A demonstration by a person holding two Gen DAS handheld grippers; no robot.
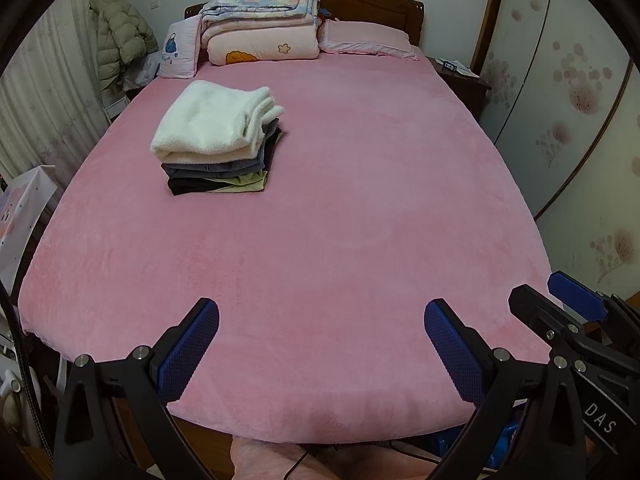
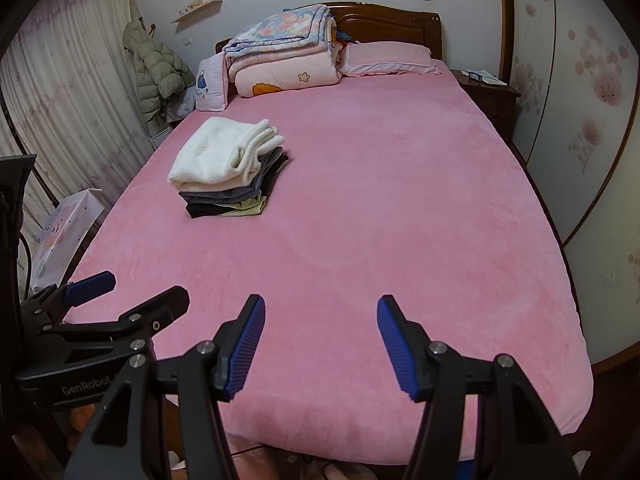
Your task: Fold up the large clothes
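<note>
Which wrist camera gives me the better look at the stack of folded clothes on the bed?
The left wrist view: the stack of folded clothes sits larger and nearer the frame's centre, with the white, grey, black and green layers easy to separate. The right wrist view shows the same stack smaller and further left, all layers still visible.

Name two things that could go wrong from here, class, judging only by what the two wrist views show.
1. The folded stack is uneven: the white fleece on top overhangs the darker clothes, so adding another piece could topple it.
2. The left hand-held gripper and right hand-held gripper, both open, hang close together at the bed's foot and could knock together.
</note>
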